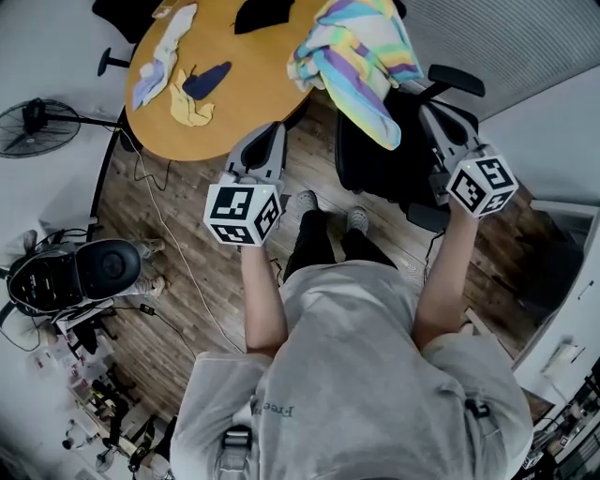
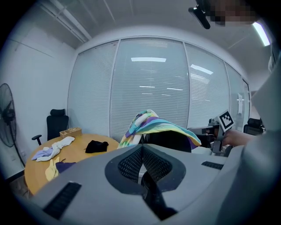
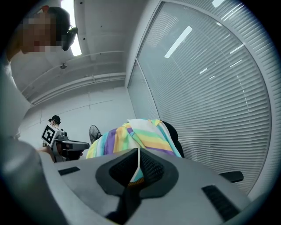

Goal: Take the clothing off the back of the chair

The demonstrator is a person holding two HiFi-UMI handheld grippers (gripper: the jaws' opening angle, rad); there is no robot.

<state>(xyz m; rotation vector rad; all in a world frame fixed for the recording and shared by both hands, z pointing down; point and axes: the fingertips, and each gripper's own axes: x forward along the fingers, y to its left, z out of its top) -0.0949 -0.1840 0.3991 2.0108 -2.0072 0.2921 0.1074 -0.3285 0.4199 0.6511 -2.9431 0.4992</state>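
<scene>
A pastel striped garment [image 1: 354, 54] hangs over the back of a black office chair [image 1: 375, 164] beside the round table. My left gripper [image 1: 273, 133] is shut and empty, left of the chair near the table's edge. My right gripper [image 1: 428, 111] is also shut and empty, just right of the chair back and apart from the cloth. In the left gripper view the shut left gripper [image 2: 141, 147] points at the striped garment [image 2: 154, 125] on the chair [image 2: 172, 140]. The right gripper [image 3: 138, 151] faces the striped garment [image 3: 131, 136] from the other side, close behind its tips.
The round wooden table [image 1: 246, 108] carries a white and blue cloth [image 1: 159, 58], a yellow and navy piece [image 1: 197, 94] and a black item [image 1: 262, 14]. A floor fan [image 1: 37, 127] and a black machine [image 1: 98, 270] stand left. Blinds [image 3: 219, 101] line the wall.
</scene>
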